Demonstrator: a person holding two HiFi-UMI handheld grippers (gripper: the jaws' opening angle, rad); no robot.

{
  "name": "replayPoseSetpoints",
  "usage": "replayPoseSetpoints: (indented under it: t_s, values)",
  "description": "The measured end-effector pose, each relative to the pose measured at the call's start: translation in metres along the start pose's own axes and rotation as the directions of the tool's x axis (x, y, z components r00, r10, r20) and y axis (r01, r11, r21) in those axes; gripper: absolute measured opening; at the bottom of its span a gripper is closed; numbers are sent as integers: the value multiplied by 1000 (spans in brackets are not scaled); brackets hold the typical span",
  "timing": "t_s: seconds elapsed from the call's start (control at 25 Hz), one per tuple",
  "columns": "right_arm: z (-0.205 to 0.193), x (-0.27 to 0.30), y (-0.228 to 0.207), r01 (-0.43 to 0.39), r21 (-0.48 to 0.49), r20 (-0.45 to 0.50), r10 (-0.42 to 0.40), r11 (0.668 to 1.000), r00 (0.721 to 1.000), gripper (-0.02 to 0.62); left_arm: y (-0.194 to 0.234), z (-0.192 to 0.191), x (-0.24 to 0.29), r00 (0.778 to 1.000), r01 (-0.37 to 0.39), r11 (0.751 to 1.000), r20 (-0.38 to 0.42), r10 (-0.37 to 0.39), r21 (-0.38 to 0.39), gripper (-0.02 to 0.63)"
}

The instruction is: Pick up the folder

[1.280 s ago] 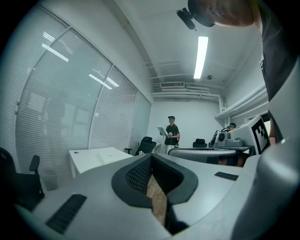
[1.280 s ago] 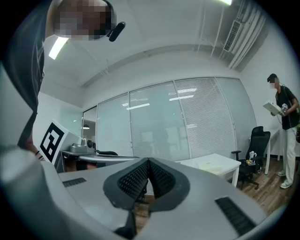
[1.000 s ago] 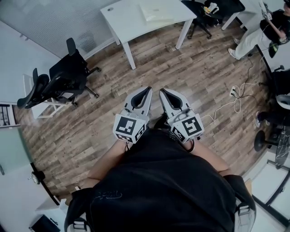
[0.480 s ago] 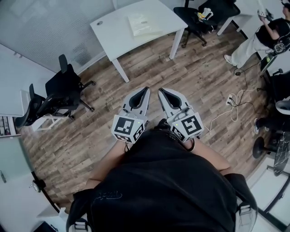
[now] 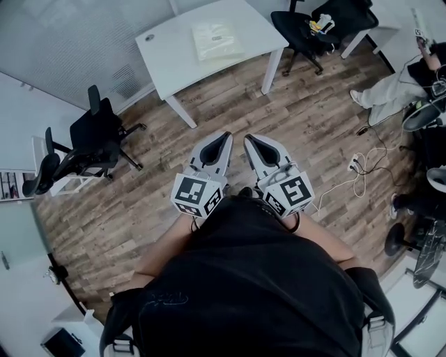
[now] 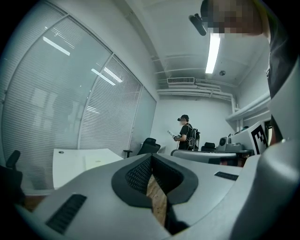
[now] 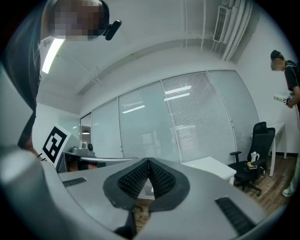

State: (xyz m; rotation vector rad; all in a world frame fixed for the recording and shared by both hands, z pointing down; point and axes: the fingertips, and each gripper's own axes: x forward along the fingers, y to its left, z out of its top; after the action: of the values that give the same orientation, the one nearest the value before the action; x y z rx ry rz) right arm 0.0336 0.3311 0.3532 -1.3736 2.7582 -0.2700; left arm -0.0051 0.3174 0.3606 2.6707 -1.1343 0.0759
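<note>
Both grippers are out in front of the person's black-shirted body, side by side above the wooden floor (image 5: 313,111). Look at the left gripper (image 5: 224,137): its jaws are pressed together at the tips with nothing between them, and its own view confirms it, the dark ribbed pads meeting at a point with only floor showing through the gap below. Same story for the right gripper (image 5: 249,137), jaws closed tip to tip and empty. The folder (image 5: 217,40), pale and flat, lies on the white table (image 5: 167,59) well ahead of both grippers, towards the table's right end and nearer its front edge than its back. A small round dark spot (image 5: 148,37) sits by the table's left corner. Two black office chairs (image 5: 97,136) stand off to the left of the table, and another black chair (image 5: 313,21) beyond its right end carries a few small yellow and white items on the seat. Another person (image 5: 397,80) is at the upper right, and white cables (image 5: 359,167) trail across the floor on that side.
</note>
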Motion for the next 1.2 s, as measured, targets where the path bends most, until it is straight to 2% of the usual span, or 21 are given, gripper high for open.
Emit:
replayPoseSetpoints:
  t_s: [0.44,0.72,1.0,1.2]
  values:
    - [-2,15,-41,43,8,-13,-43,999,999,21,10,-3,44,999,41,999,-21,-41,-25,12]
    - [1,37,-73,113,0,-17,-113,994,993,21,29,3,86,993,112,993,-35,-113,-30,12]
    - [12,93,-97,157,9,-9,-157,988,988,21,76,25,121,985,165,986,-42,-165,-19,12]
    - [21,146,-100,160,-4,0,-160,987,987,21,122,44,132,983,182,983,-29,-182,-3,12]
